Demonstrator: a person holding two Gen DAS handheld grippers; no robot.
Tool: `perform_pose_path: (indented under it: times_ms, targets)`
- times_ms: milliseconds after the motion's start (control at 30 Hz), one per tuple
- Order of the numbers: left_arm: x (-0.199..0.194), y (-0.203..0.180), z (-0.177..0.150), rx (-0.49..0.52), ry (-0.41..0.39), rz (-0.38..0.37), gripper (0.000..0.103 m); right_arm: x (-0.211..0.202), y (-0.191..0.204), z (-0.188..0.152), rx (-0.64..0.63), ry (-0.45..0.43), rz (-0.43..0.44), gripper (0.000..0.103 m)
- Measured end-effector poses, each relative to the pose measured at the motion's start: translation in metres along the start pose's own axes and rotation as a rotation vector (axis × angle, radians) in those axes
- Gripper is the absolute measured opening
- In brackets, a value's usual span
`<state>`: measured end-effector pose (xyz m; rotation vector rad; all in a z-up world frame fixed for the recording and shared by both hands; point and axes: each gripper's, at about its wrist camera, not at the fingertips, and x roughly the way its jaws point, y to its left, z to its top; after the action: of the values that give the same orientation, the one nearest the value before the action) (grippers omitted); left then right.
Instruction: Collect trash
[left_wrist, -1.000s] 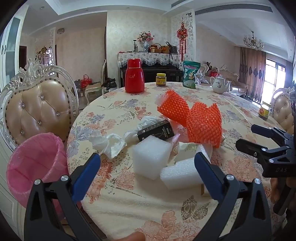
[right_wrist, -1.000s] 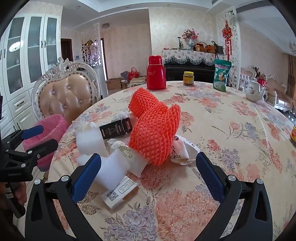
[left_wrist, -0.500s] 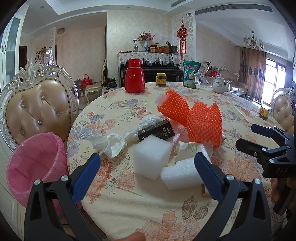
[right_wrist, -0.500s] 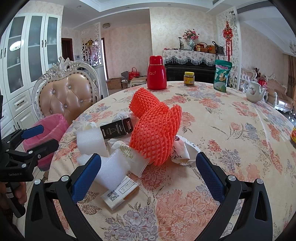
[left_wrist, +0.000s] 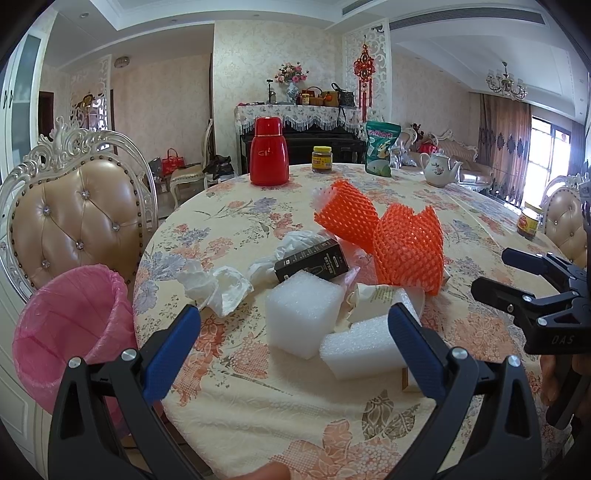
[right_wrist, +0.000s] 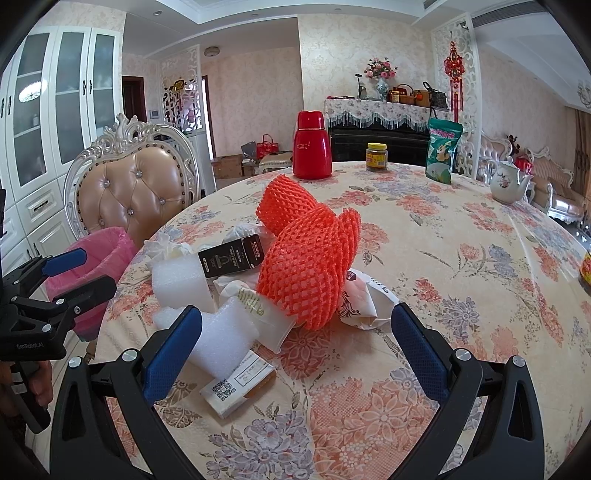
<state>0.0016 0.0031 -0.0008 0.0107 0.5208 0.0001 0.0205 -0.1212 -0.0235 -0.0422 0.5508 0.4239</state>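
A trash pile lies on the round floral table (left_wrist: 295, 402): orange foam netting (left_wrist: 406, 254) (right_wrist: 306, 266), white foam blocks (left_wrist: 304, 312) (right_wrist: 181, 278), a black box (left_wrist: 314, 260) (right_wrist: 231, 256), crumpled tissue (left_wrist: 218, 284), white wrappers (right_wrist: 364, 299) and a small carton (right_wrist: 240, 384). A pink-lined bin (left_wrist: 70, 325) (right_wrist: 99, 258) stands left of the table. My left gripper (left_wrist: 295, 343) is open and empty before the foam blocks. My right gripper (right_wrist: 297, 345) is open and empty before the netting.
At the table's far side stand a red thermos (left_wrist: 269, 151), a jar (left_wrist: 322, 158), a green bag (left_wrist: 381, 153) and a teapot (left_wrist: 439, 170). Another jar (left_wrist: 529, 221) sits at the right edge. A padded chair (left_wrist: 77, 221) stands behind the bin.
Both grippers have crept slightly forward toward the pile; the jaws stay open. Nothing on the table has moved.
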Motion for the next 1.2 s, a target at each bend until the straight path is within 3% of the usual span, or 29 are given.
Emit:
perform_pose_path:
  times_ms: [1200]
  targets:
    - [0.0023,-0.0041,0.0021,0.01,-0.002,-0.001,0.098,-0.0025,-0.0049,-0.0008,0.004,-0.002,-0.003,0.096]
